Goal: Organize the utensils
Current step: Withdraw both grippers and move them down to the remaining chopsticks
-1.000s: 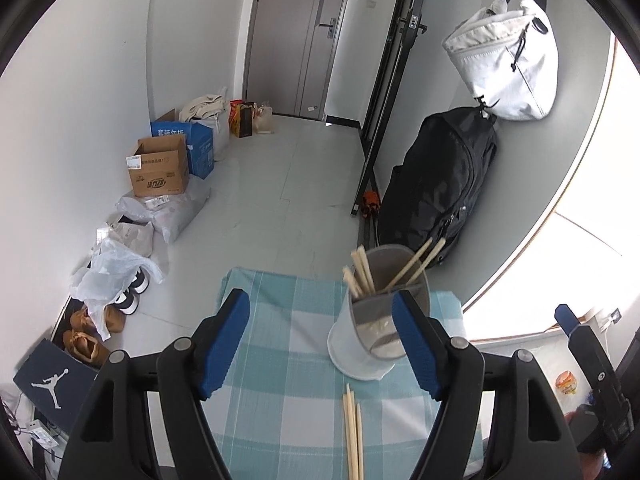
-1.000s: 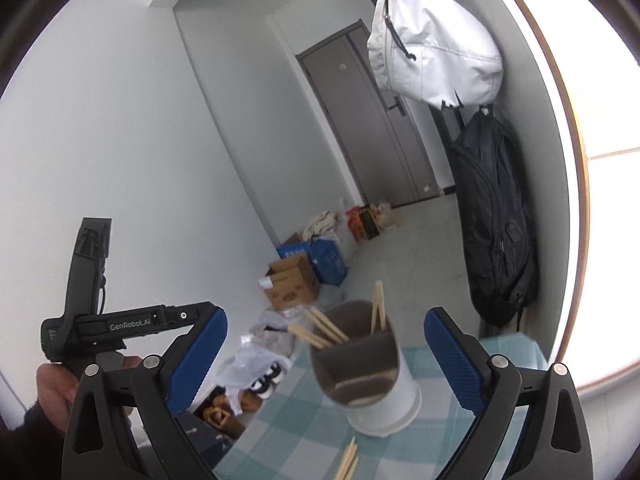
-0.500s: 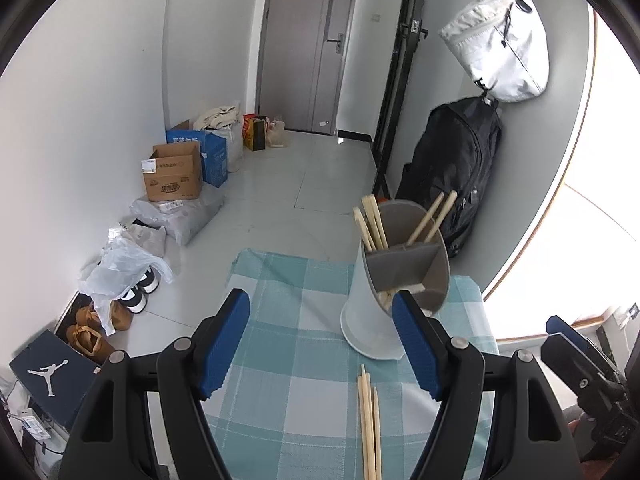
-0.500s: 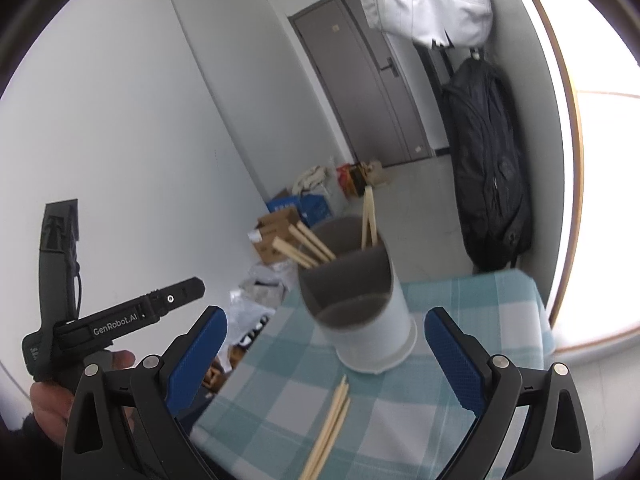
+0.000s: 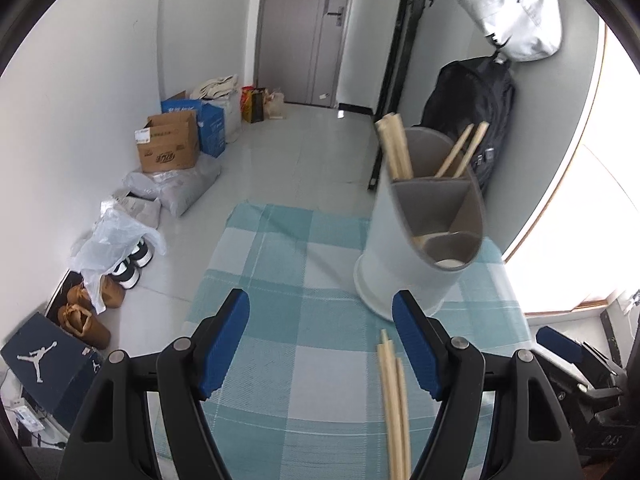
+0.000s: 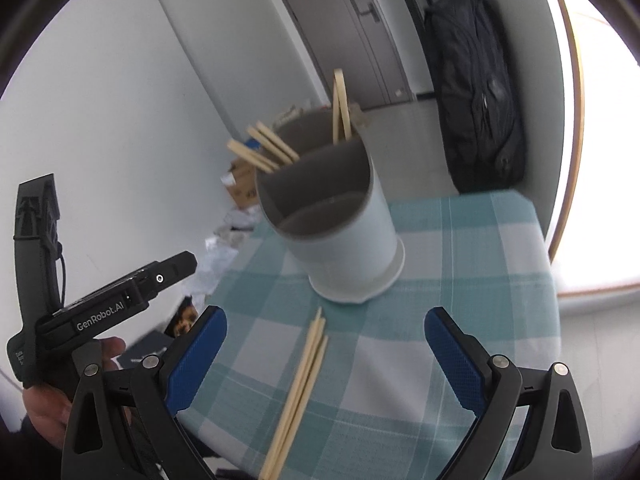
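Observation:
A white utensil holder [image 5: 416, 248] with grey inner dividers stands on the teal checked tablecloth [image 5: 304, 320]; several wooden chopsticks stick up from its far compartments. It also shows in the right wrist view [image 6: 340, 216]. Loose chopsticks [image 5: 394, 396] lie on the cloth in front of it, also in the right wrist view [image 6: 300, 384]. My left gripper [image 5: 320, 340] is open and empty above the cloth, left of the loose chopsticks. My right gripper [image 6: 324, 354] is open and empty, hovering over the loose chopsticks.
The small table ends close on all sides [image 6: 552, 272]. On the floor at left lie cardboard boxes [image 5: 168, 144], bags and shoes [image 5: 132, 260]. A black backpack [image 5: 468, 108] and a white bag [image 5: 516, 8] hang on the right wall.
Both grippers have tilted down and come closer to the table; the holder and the loose chopsticks now look larger and sit more fully in view. Both grippers stay open.

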A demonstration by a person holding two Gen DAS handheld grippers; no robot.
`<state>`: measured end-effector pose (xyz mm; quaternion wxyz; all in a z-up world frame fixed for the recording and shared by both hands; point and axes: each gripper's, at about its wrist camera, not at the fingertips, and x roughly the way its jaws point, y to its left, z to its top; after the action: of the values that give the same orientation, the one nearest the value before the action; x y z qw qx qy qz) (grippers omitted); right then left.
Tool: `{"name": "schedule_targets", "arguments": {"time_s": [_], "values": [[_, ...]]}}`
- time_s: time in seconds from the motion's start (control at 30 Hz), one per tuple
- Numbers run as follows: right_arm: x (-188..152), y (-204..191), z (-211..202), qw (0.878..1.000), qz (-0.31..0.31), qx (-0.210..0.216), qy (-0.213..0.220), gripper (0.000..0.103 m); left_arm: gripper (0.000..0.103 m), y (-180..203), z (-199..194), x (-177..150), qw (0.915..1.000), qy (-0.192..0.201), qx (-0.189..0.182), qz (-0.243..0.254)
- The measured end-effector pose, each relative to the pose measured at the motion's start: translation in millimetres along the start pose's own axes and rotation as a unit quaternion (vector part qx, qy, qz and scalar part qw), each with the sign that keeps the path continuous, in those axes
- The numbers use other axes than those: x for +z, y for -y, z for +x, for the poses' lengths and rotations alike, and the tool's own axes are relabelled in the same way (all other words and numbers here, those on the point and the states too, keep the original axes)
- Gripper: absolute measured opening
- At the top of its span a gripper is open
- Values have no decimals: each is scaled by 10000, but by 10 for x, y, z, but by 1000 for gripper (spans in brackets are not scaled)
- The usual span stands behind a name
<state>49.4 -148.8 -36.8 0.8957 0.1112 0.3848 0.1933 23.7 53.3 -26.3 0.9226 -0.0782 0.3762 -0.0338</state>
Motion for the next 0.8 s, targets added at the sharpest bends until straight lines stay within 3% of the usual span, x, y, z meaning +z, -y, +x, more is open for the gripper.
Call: {"name": "schedule_targets", "arguments": {"time_s": [0.17,0.23,0.4,0.6,0.8], "values": [[-42,-34,255,9981,-51,-123,-603,100,70,-111,79,19,9996,-191,34,-206],[-51,-16,359,9963,11,-128,-849,95,70,-147,98,17,9993,-252,82,-258],[-60,-50,652,9873,-78,-205,-1573,65,70,-268,163,17,9968,-554,-49,-578],[-70,-161,974,9718,-502,-455,-2260,34,70,-369,146,39,9955,-593,-66,-735],[-94,-274,1098,9620,-833,-875,-2450,24,70,-434,148,33,9944,-649,-61,-835]]}}
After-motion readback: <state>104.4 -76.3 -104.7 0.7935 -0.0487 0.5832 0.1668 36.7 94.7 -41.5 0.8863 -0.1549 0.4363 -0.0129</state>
